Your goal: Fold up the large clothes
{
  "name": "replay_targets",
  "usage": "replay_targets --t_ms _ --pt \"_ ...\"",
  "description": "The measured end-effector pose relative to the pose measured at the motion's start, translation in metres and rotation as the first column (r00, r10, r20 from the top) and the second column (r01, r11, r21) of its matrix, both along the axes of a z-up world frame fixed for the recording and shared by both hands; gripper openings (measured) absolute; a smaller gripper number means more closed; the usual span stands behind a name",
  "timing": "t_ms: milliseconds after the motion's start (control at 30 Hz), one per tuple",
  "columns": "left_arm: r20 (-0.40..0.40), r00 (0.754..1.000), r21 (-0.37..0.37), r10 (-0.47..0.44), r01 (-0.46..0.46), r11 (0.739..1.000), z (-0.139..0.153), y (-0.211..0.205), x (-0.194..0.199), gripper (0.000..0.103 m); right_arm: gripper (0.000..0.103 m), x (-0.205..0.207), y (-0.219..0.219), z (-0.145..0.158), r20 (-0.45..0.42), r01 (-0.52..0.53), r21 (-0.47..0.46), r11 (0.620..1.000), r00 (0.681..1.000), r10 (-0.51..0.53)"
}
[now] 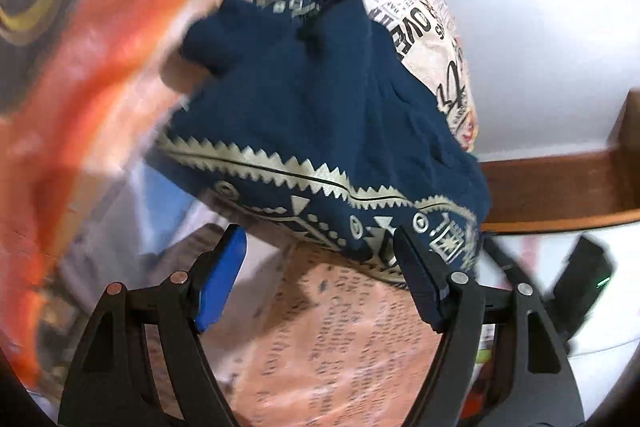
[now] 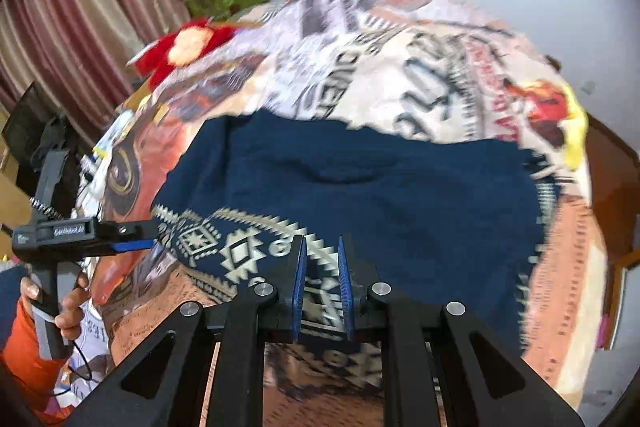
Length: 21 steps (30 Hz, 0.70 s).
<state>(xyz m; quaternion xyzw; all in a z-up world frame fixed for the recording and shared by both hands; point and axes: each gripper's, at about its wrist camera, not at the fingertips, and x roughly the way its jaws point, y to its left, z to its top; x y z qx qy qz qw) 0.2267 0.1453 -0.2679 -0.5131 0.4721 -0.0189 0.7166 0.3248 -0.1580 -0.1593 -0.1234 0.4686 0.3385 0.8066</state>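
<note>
The blue cloth (image 2: 360, 183) lies on the printed bedsheet (image 2: 420, 75). The right tongs (image 2: 322, 291) are clamped on its patterned edge. The left tongs (image 1: 320, 279) stand apart at that same edge, holding nothing.

Bare bedspread (image 2: 420, 75) beyond navy garment (image 2: 360, 179), red plush toy (image 2: 180, 47) far-left corner
</note>
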Motion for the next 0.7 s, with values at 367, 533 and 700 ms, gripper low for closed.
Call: replay_targets --t_ms 367,533,700 --pt "0.034 0.986 -0.087 0.161 -0.158 0.984 -0.024 0.025 0.057 0.075 0.011 -0.008 0.014 -0.043 -0.015 -0.085 -0.082 0.993 0.996 0.084" --pt "0.028 0.983 0.022 0.181 -0.182 0.983 -0.031 0.029 0.091 0.066 0.011 0.0 0.01 -0.048 -0.079 -0.068 -0.039 0.997 0.995 0.065" --pt "0.017 0.989 0.22 0.147 -0.147 0.964 -0.018 0.025 0.099 0.023 0.012 0.005 0.011 -0.049 -0.118 -0.061 0.003 0.998 0.991 0.061"
